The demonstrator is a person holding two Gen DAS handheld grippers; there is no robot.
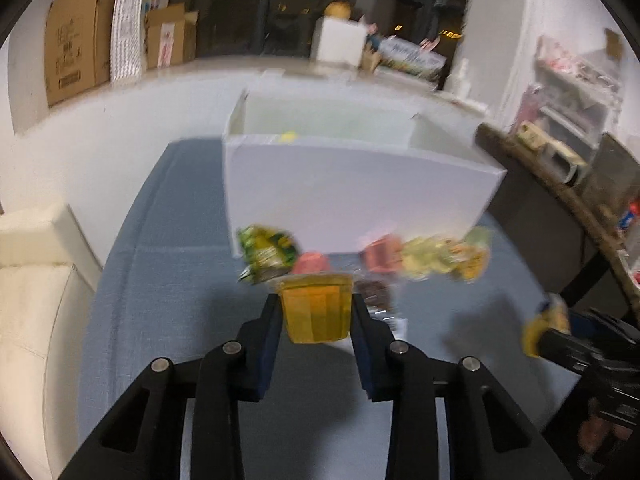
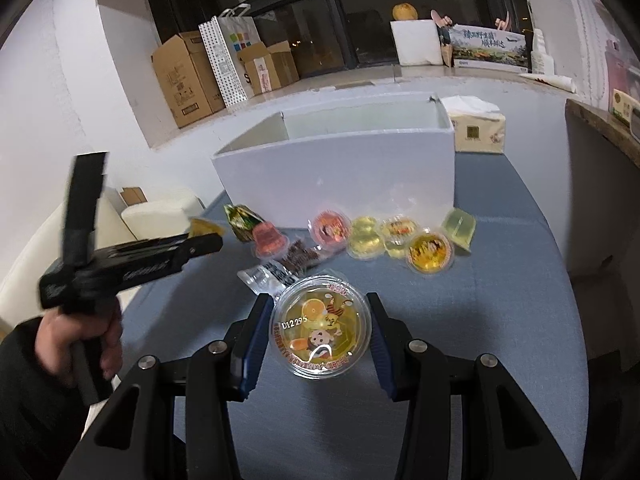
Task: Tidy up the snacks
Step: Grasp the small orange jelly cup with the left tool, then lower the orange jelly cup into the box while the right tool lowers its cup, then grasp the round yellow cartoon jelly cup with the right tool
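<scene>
Left wrist view: the left gripper (image 1: pixel 316 316) is pinching an orange jelly cup (image 1: pixel 316 306) by its sides, clear of the blue cloth (image 1: pixel 160 240), with the white box (image 1: pixel 352 192) ahead. Lift above the rim before letting go, since the picture is blurred.

Right wrist view: the right gripper (image 2: pixel 320 328) pinches a jelly cup with a cartoon lid (image 2: pixel 320 326) by its rim. Squeeze lightly; the thin plastic could buckle. About 8 snacks (image 2: pixel 360 236) wait beside the box.

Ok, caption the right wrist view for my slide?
Right gripper holding an orange jelly cup before the white box.
</scene>
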